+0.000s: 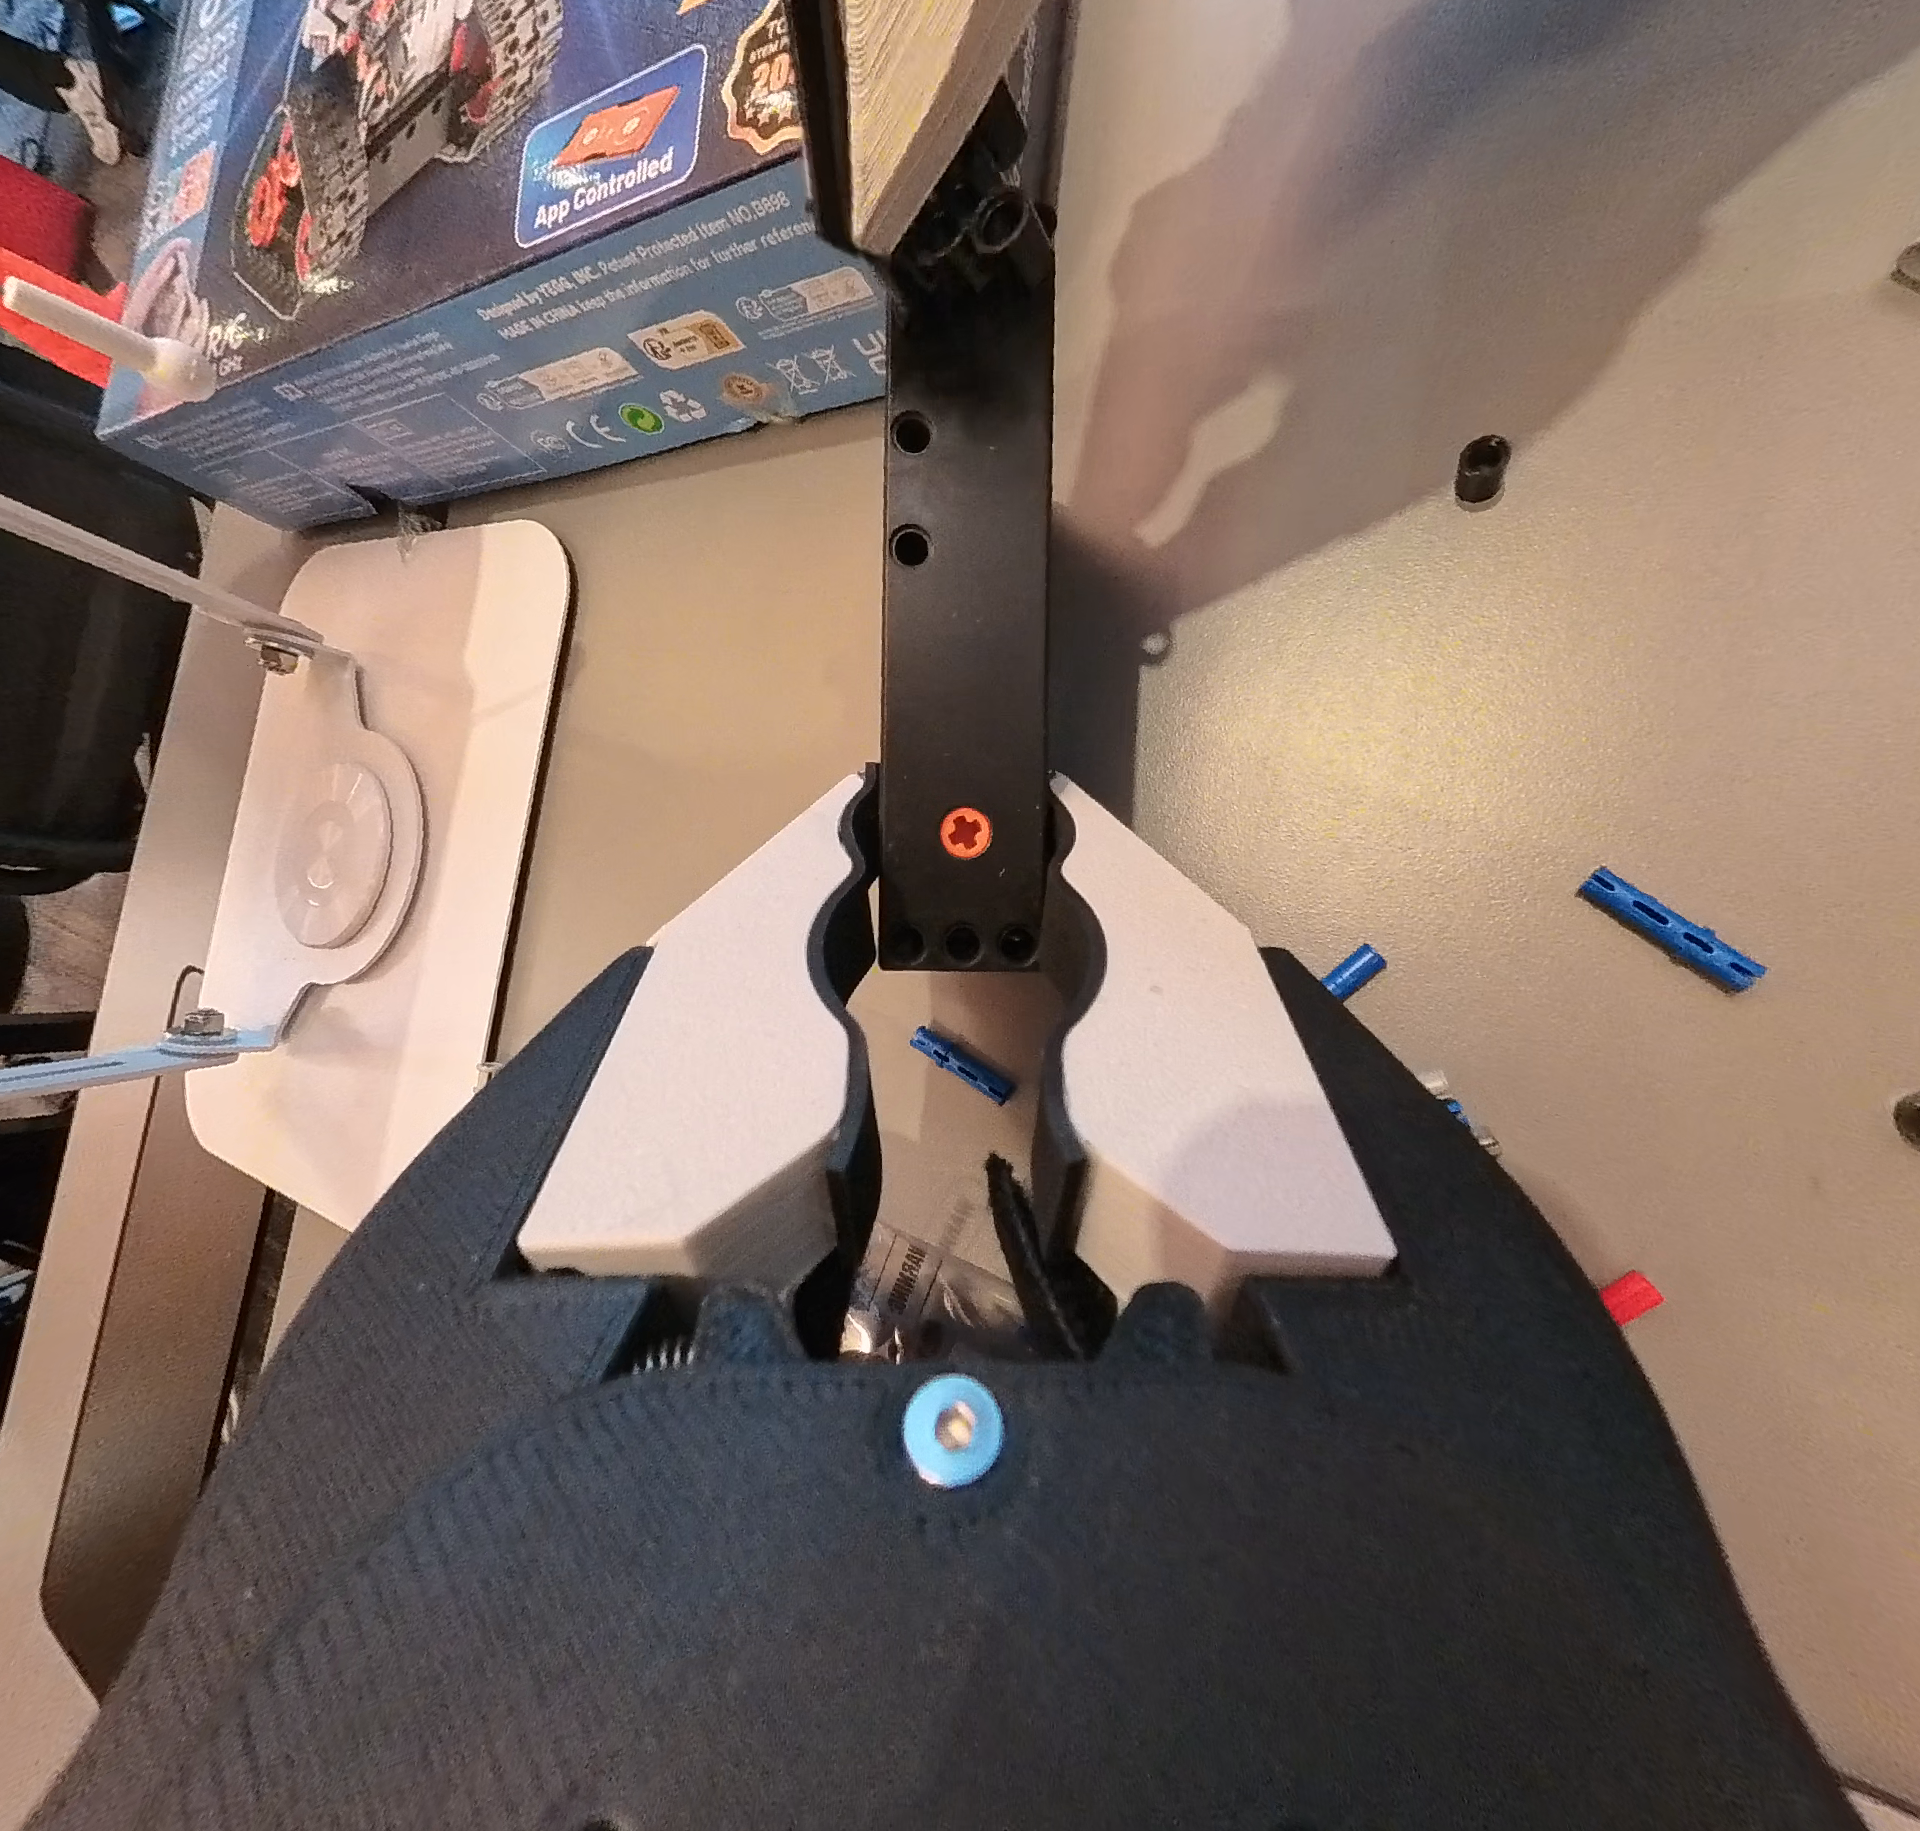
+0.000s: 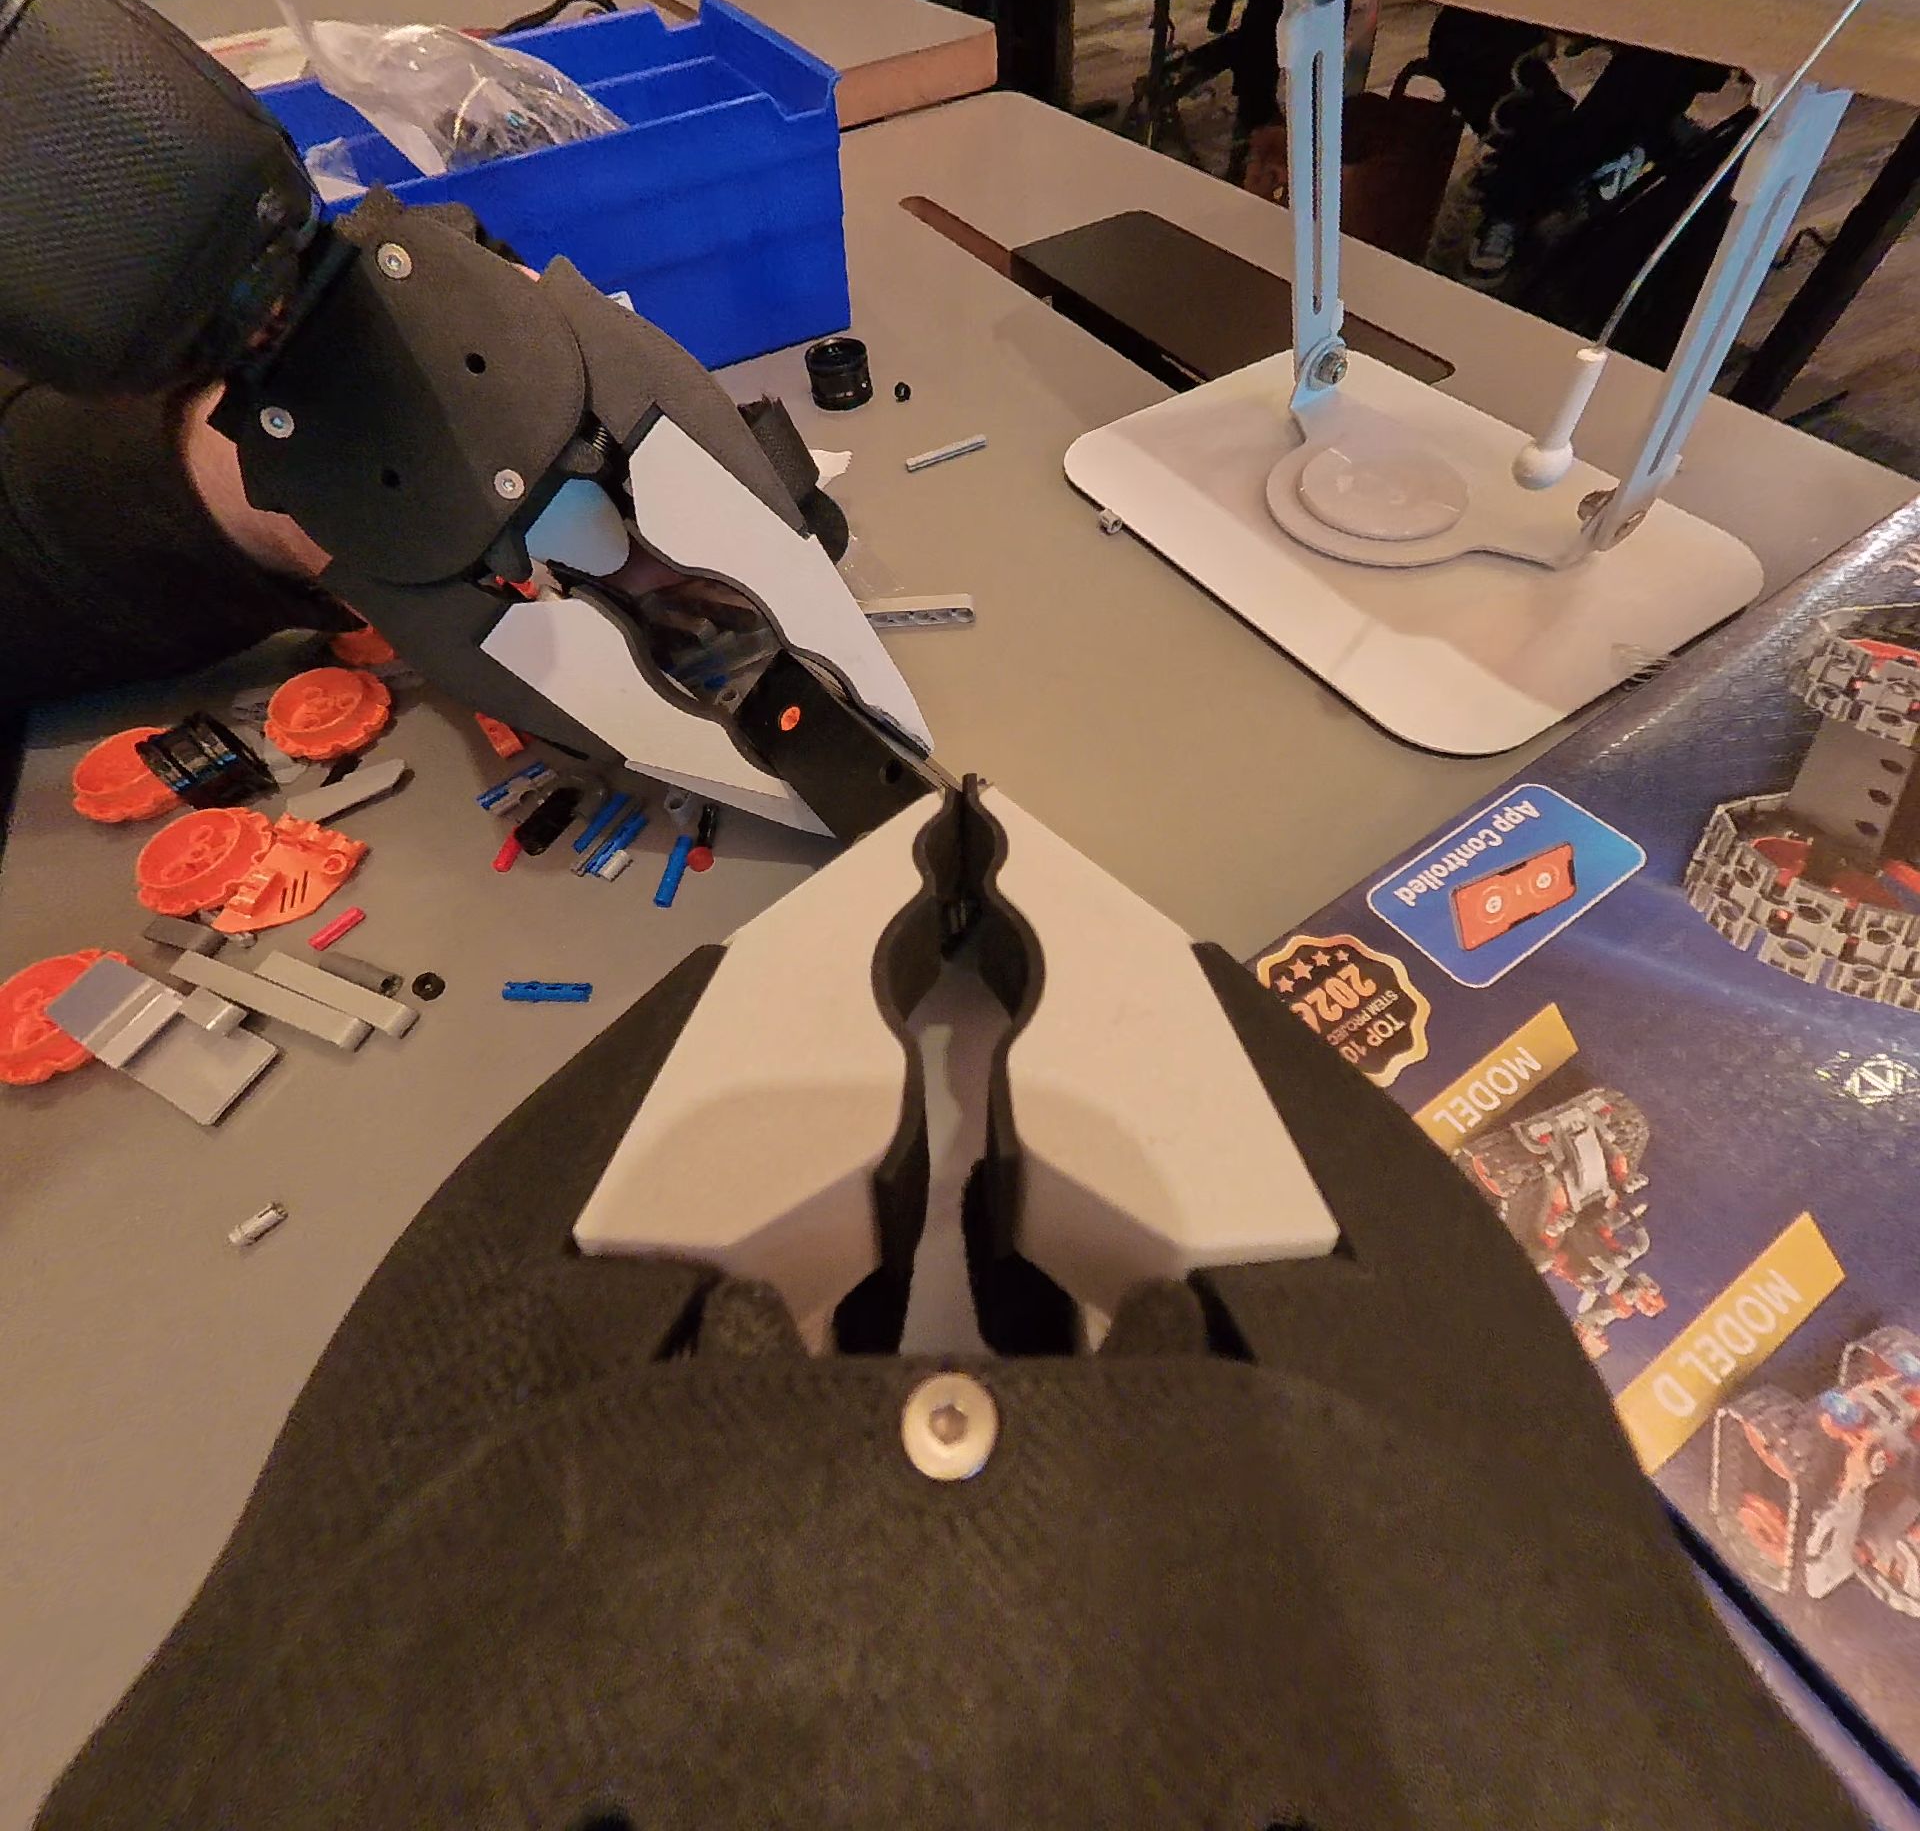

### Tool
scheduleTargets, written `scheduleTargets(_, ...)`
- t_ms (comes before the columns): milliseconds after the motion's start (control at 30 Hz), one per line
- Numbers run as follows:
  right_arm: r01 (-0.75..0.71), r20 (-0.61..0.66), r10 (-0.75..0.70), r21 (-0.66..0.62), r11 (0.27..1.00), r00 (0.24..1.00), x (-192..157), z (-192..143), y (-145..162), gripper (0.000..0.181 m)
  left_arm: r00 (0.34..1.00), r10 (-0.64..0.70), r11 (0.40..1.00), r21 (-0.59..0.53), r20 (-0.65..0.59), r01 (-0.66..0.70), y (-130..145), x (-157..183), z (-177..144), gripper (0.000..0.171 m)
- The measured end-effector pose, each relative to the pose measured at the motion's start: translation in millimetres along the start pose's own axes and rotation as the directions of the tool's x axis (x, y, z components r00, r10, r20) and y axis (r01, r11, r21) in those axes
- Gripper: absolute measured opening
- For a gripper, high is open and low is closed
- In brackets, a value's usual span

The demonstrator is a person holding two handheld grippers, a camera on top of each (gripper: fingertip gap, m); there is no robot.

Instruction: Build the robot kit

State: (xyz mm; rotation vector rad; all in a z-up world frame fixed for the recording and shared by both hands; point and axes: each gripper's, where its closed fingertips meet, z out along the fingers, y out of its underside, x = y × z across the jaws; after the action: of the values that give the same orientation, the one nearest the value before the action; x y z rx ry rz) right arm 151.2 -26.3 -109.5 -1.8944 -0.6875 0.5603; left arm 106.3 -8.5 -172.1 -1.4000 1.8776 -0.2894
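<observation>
Pinching black beam [image 1: 961, 638] lengthwise: left hand-held gripper [image 1: 961, 846]; right hand-held gripper [image 2: 961, 825] pressed onto small black piece at beam's far end.

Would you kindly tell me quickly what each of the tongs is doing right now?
Left tongs: shut on the black beam.
Right tongs: shut on a small black piece, tips at the beam's far end.

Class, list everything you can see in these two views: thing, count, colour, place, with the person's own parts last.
beam: one, black, orange pin, held off the table
small part: one, black, at the beam's end
box: one, blue, right
stand: one, white, behind
bin: one, blue, far left
wheels: several, orange, left
pins: several, blue, scattered
plates: several, grey, left
left hand-held gripper: shut on beam
right hand-held gripper: shut on small part
</observation>
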Motion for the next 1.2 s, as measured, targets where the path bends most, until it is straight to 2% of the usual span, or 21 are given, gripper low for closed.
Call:
scheduleTargets(267, 0.013, 0.006, -0.013, -0.010, 1.000, 1.000, 0.4, -2.2, 1.3, 0.000, 1.000, 0.000, 1.000, 0.001, -0.001, 0.000, -0.1, 0.0, 0.0, 0.026)
scheduleTargets(733, 0.137, -0.030, -0.140, -0.089, 0.987, 0.990, -0.6, -7.1, 5.3, 0.000, 1.000, 0.003, 1.000, 0.003, -0.002, -0.003, -0.3, 0.8, 0.4, 0.026)
scheduleTargets(1200, 0.234, -0.063, -0.241, -0.102, 0.967, 0.968, -1.2, -6.7, 4.2, 0.000, 1.000, -0.001, 1.000, 0.004, -0.004, 0.001, -0.3, 0.8, 0.5, 0.026)
